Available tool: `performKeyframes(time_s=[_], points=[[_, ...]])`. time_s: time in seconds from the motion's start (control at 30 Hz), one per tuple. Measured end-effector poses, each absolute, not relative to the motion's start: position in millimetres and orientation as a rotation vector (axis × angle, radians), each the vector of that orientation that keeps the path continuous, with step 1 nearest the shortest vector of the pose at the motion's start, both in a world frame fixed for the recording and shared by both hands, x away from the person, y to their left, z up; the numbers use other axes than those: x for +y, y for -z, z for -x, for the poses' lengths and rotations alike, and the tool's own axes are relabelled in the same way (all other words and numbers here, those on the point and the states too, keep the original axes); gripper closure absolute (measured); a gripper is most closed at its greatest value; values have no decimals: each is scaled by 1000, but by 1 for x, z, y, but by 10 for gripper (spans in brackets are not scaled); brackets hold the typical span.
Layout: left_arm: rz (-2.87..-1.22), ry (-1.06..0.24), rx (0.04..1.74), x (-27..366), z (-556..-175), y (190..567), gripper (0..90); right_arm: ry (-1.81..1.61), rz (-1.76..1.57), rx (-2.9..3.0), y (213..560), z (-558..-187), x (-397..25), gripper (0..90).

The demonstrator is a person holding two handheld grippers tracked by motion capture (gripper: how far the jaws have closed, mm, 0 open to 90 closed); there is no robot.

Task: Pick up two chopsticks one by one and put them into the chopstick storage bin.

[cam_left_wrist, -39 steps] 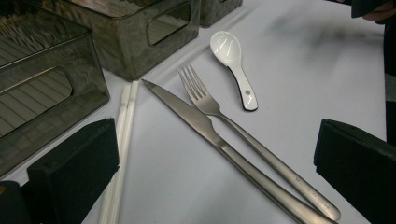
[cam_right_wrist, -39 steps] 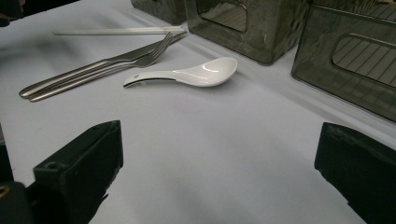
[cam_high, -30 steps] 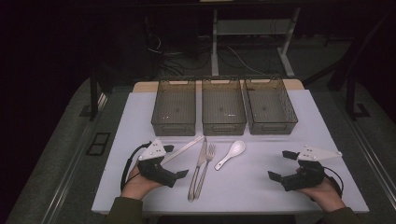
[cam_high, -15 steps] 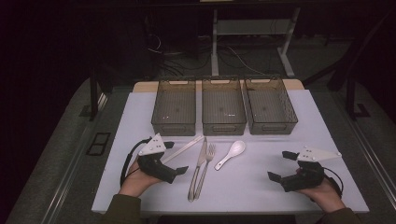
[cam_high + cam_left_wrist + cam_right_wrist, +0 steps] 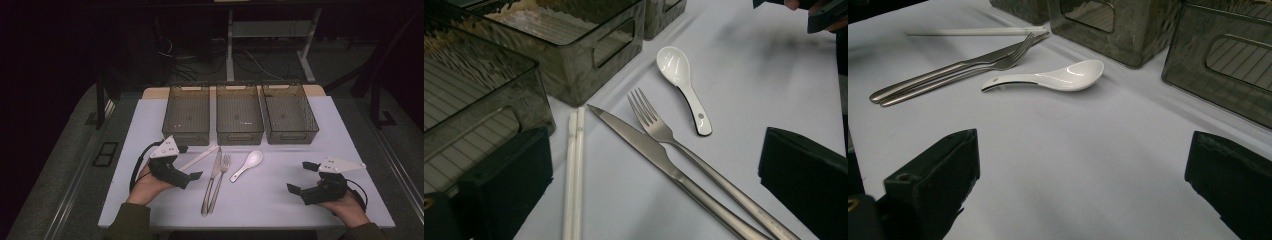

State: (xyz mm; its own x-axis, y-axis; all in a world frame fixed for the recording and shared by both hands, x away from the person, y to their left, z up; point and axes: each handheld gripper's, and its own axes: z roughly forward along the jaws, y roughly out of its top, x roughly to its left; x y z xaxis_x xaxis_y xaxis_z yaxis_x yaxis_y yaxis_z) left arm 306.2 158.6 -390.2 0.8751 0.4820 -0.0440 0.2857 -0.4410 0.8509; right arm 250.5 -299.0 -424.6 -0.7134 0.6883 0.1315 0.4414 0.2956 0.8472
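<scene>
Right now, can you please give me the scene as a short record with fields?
surface: white table
bins: three dark bins in a row at the far side, nothing seen inside
cutlery: chopsticks, knife, fork, white spoon, all lying on the table
left tongs: open, near the chopsticks, holding nothing
right tongs: open, apart from the cutlery, holding nothing

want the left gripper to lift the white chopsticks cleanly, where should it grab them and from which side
Probably mid-length, from above. The chopsticks lie flat on the table, side by side and touching, so fingers straddling both across their width could pinch them as one. The left gripper stands open right beside them. The knife lies close on one side and the left bin near their far tips, so avoid those ends.
</scene>
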Motion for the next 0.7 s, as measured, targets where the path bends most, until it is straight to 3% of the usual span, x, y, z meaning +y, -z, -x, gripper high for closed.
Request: performKeyframes(time_s=[0.27, 0.7], points=[[-2066, -248, 563, 160, -319, 389, 67, -1371, -1039, 2310, 426, -252, -298, 13], [-2112, -246, 579, 162, -338, 398, 299, -1367, -1045, 2309, 426, -253, -299, 13]])
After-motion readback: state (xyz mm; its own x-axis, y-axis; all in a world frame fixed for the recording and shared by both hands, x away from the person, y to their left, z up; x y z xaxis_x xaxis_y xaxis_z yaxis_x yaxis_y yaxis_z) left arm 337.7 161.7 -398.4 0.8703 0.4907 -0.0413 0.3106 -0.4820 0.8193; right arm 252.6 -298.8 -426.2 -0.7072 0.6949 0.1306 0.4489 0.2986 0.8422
